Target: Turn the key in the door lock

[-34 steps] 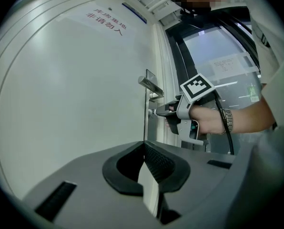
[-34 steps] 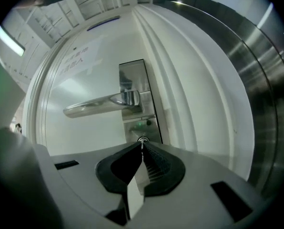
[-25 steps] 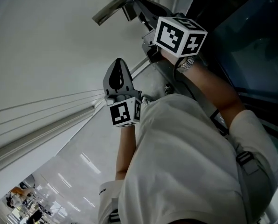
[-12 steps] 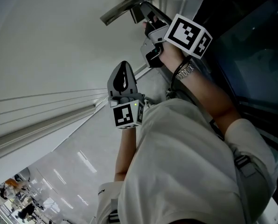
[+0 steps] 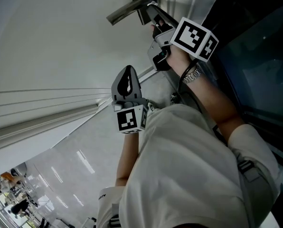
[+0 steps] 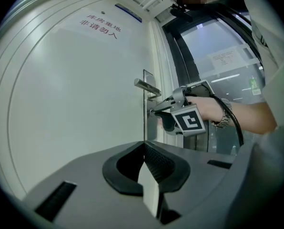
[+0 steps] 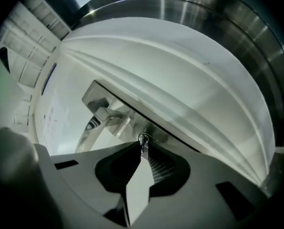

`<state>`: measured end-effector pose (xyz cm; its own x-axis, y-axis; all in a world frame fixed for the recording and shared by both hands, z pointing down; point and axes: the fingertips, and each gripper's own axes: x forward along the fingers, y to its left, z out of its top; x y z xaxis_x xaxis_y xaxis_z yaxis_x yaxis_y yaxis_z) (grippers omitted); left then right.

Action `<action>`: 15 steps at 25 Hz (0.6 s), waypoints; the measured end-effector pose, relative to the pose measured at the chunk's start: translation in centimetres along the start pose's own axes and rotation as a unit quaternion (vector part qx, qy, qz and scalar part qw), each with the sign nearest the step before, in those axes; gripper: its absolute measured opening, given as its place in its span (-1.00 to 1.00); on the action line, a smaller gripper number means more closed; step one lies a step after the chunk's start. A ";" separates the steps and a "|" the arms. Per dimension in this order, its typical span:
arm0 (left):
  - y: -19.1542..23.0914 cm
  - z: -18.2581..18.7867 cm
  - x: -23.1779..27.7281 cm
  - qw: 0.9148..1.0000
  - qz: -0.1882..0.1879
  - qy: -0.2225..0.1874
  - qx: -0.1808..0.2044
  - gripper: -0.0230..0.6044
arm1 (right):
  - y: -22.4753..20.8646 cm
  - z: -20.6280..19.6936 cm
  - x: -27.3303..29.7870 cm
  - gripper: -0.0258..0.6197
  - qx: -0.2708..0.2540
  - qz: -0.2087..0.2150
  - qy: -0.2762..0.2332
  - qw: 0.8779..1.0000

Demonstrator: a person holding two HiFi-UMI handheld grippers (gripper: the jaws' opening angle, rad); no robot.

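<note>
On the white door (image 5: 51, 42), a metal lever handle (image 5: 132, 9) sticks out above the lock. My right gripper (image 5: 153, 17) points level at the lock plate (image 7: 132, 124). A small silver key (image 7: 143, 143) sits pinched at its very tips, and the jaws are starting to open. The left gripper view shows the same gripper (image 6: 155, 111) pressed to the plate under the handle (image 6: 147, 86). My left gripper (image 5: 127, 70) hangs back from the door, below the lock, shut with nothing in it.
A dark glass panel (image 5: 255, 42) and metal frame run along the door's right edge. A printed sign (image 6: 99, 25) is high on the door. The person's white shirt (image 5: 189, 175) fills the lower head view.
The right gripper has rolled about its own axis at the lock, its marker cube turning with it. The left gripper has hardly moved.
</note>
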<state>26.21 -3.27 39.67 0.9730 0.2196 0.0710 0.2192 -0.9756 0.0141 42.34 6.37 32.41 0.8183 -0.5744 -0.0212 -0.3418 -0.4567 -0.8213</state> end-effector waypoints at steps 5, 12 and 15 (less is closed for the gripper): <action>-0.8 0.1 -0.4 1.000 0.000 -0.003 0.005 -0.90 | 0.1 -1.6 -0.7 -0.77 -0.148 0.011 0.049 0.988; -2.7 -0.5 0.1 1.000 -0.006 -0.007 0.006 -0.90 | 0.6 -2.3 -1.7 -0.66 -0.485 -0.009 0.065 0.872; -3.9 0.1 0.5 1.000 -0.008 -0.015 0.006 -0.90 | 1.0 -2.0 -2.1 -0.60 -0.598 -0.014 0.072 0.798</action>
<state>25.87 0.62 39.50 0.9710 0.2355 0.0405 0.2355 -0.9719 0.0038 39.40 5.78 32.76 0.8010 -0.5858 0.1236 -0.5917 -0.7429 0.3131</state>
